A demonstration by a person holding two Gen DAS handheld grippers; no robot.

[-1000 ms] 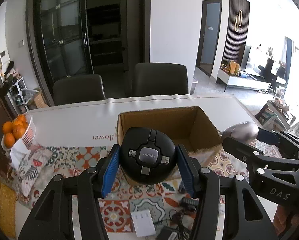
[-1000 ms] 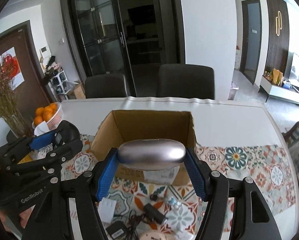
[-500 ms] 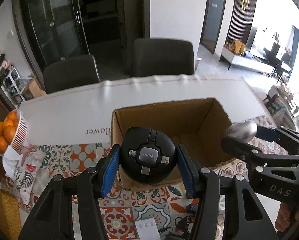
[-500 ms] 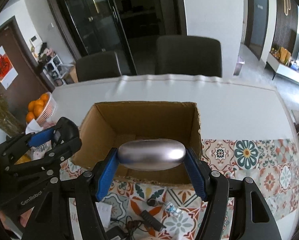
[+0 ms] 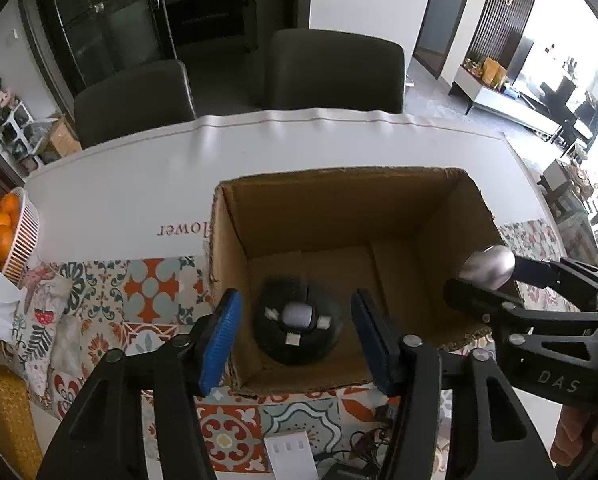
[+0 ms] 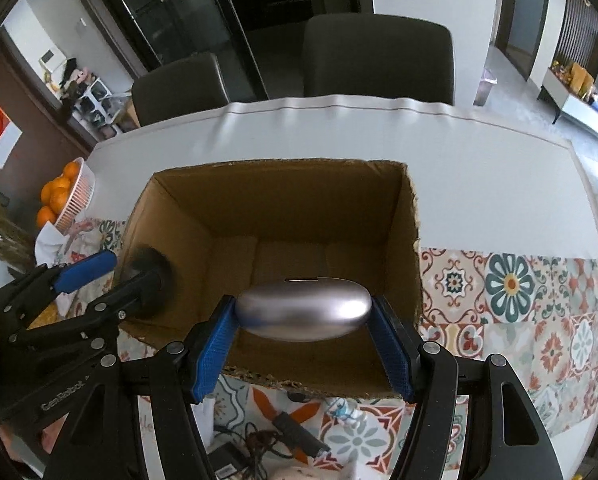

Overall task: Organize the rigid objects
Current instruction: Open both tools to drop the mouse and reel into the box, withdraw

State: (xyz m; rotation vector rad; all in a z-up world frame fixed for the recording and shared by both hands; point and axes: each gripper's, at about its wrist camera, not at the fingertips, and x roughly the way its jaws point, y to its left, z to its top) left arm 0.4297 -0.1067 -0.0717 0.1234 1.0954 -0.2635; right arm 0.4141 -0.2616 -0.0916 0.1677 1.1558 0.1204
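The left tool [image 5: 297,338] is opening, and the round black charger [image 5: 299,326] sits loose between its pads, low in the box [image 5: 339,204]. The right tool [image 6: 303,344] squeezes the shiny silver case [image 6: 303,310] at the frame's middle. The smooth case could slip out and bump the charger.

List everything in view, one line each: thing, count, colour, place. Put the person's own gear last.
cardboard box: one, brown, open, on the table.
round cable adapter: one, black, blurred, inside the box between the left pads, touching neither.
oval case: one, silver, over the box, in the right gripper.
table: one, white, with a patterned tile runner.
basket of oranges: one, white basket, orange fruit, at the table's edge.
chairs: two, dark, beyond the table.
cables and chargers: a black tangle on the runner, nearer than the box.
white card: one, on the runner.
left gripper: black with blue pads, jaws opening.
right gripper: black with blue pads, clamping the oval case.
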